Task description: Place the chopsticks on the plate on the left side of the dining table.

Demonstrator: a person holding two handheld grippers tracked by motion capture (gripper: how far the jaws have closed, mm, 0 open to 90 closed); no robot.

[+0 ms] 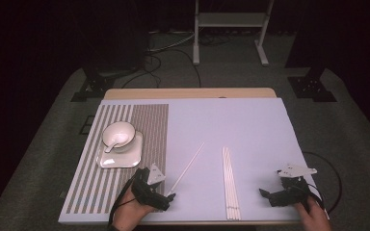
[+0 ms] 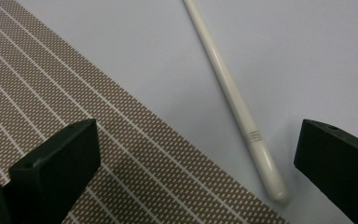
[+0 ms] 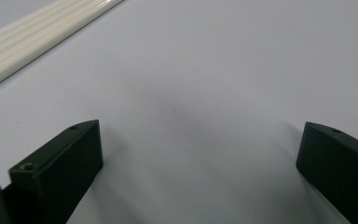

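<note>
The left tool is wide open and holds nothing; its jaws stand on either side of the near end of a single white chopstick, without touching it. This chopstick lies flat on the light counter, just beside the edge of the striped brown mat. The right tool is also wide open and empty, low over bare counter. A bundle of white chopsticks lies between the two tools, near the front edge. On the mat, farther back, a white bowl with a spoon stands on a square plate.
</note>
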